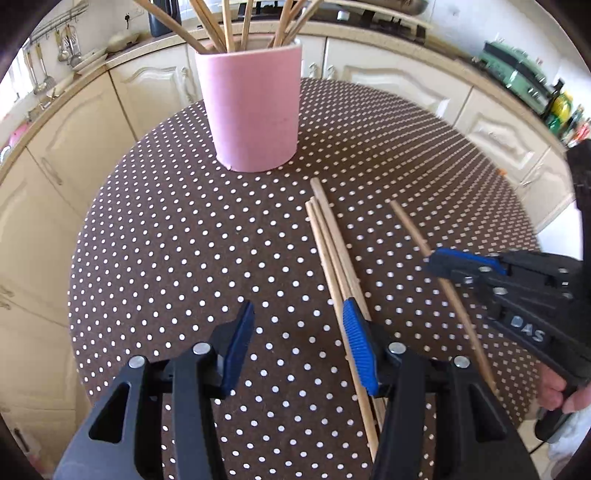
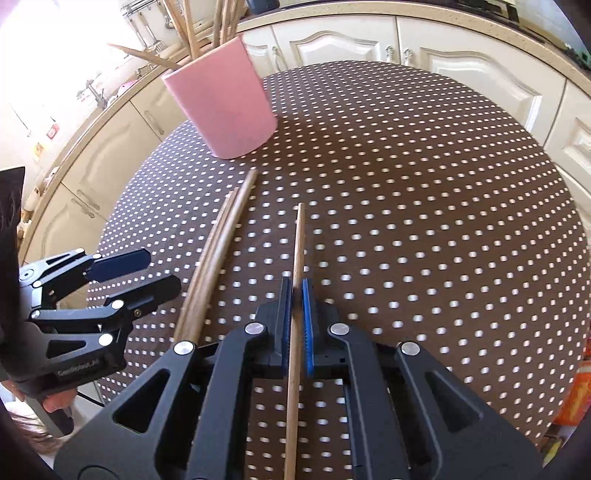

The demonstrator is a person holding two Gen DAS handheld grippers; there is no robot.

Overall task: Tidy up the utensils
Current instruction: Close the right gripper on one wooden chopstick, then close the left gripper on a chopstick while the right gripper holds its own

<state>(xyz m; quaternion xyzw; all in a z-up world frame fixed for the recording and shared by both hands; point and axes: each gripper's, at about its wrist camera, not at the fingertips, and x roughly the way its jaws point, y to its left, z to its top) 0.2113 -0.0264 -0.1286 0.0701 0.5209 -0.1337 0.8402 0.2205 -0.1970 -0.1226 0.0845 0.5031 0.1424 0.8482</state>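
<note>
Right gripper (image 2: 295,321), black with blue pads — clamped on one thin wooden chopstick (image 2: 298,243), its tip ahead. Three loose chopsticks (image 2: 210,258) left; pink cylindrical holder (image 2: 225,107) beyond. Lift level, tip into holder. Left gripper (image 1: 295,339) — half open, empty.

The cup (image 1: 255,110) stands near the table's (image 1: 166,240) far edge holding sticks (image 1: 221,26), with a stick bundle (image 1: 332,243) before it and a single stick (image 2: 297,266) to their right.

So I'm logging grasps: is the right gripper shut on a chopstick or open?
Shut on one. The right gripper has both blue fingers pressed against a single chopstick; three others lie loose beside it.
</note>
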